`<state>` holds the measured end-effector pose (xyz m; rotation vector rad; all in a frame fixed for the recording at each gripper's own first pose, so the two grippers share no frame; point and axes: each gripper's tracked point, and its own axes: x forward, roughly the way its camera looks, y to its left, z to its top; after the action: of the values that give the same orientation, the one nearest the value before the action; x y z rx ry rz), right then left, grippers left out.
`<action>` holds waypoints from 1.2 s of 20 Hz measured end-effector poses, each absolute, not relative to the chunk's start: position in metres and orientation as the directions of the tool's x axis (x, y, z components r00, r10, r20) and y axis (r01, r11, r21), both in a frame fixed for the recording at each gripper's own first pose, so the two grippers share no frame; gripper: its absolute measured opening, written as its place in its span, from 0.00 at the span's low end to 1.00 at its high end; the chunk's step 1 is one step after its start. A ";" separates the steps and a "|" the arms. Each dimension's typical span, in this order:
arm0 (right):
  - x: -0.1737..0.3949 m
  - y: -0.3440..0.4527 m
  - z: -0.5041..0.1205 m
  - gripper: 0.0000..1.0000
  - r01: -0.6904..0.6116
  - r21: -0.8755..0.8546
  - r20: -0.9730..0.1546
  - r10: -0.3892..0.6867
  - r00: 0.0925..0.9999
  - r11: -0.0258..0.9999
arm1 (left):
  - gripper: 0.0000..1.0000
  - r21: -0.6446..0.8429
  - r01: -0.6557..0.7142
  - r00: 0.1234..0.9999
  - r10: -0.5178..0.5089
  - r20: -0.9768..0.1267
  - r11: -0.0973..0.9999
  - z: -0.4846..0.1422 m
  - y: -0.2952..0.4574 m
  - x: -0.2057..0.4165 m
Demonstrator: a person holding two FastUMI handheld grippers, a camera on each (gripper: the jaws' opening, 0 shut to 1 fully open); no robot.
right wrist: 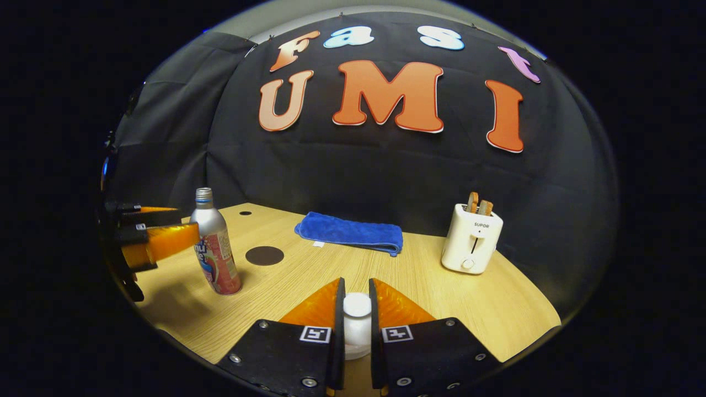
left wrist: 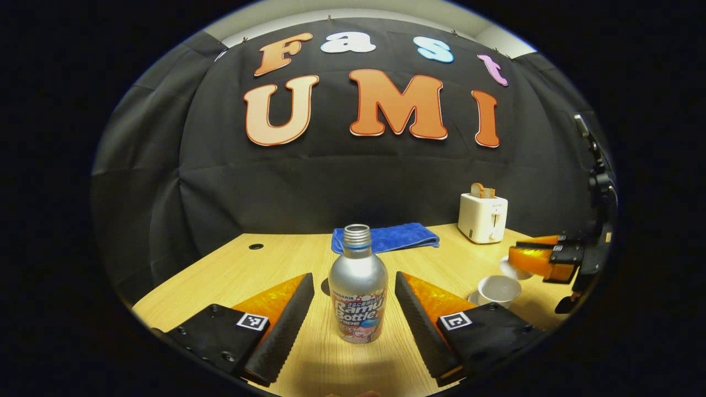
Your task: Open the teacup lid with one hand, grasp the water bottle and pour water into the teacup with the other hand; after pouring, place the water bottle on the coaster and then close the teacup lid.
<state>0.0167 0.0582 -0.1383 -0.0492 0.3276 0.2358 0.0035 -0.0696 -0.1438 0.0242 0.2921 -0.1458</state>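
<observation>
A silver water bottle [left wrist: 357,286] with an open neck stands upright on the wooden table, between the fingers of my left gripper [left wrist: 356,317]. That gripper is open, with a gap on each side of the bottle. In the left gripper view the white teacup [left wrist: 499,289] sits uncovered at the right, and the right gripper [left wrist: 543,259] hovers just above and beyond it. In the right gripper view my right gripper [right wrist: 356,295] is shut on the knob of the white lid [right wrist: 357,325]. The bottle [right wrist: 215,248] and left gripper [right wrist: 160,240] show at the left there. A dark round coaster [right wrist: 265,255] lies behind the bottle.
A folded blue towel [right wrist: 350,231] lies at the back of the table [right wrist: 496,309]. A white toaster [right wrist: 471,240] with two slices of toast stands at the back right. The coaster's edge [left wrist: 324,286] peeks out left of the bottle. A small hole [left wrist: 255,246] marks the tabletop's far left.
</observation>
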 end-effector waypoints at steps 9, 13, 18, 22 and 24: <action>0.015 0.035 -0.104 0.19 -0.194 -0.039 -0.261 0.177 0.949 0.980 | 0.96 0.005 0.154 0.896 -0.138 -0.423 0.988 -0.200 -0.077 0.017; 0.013 0.025 -0.102 0.19 -0.183 -0.047 -0.258 0.165 0.952 0.982 | 0.96 0.003 0.158 0.879 -0.139 -0.456 0.988 -0.213 -0.078 0.022; 0.009 0.017 -0.104 0.19 -0.173 -0.044 -0.259 0.156 0.953 0.984 | 0.85 0.010 0.139 0.888 -0.120 -0.444 0.990 -0.215 -0.076 0.026; 0.007 0.008 -0.100 0.19 -0.162 -0.045 -0.249 0.146 0.957 0.986 | 0.85 0.123 0.141 0.900 -0.076 -0.429 0.982 -0.209 -0.071 0.029; 0.007 0.004 -0.098 0.19 -0.157 -0.046 -0.242 0.141 0.960 0.987 | 0.86 0.187 0.153 0.907 -0.063 -0.417 0.970 -0.204 -0.074 0.036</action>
<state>0.0071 0.0039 -0.0977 -0.0653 0.2405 0.1511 0.0364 -0.0740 -0.2035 0.2187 0.4211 -0.1121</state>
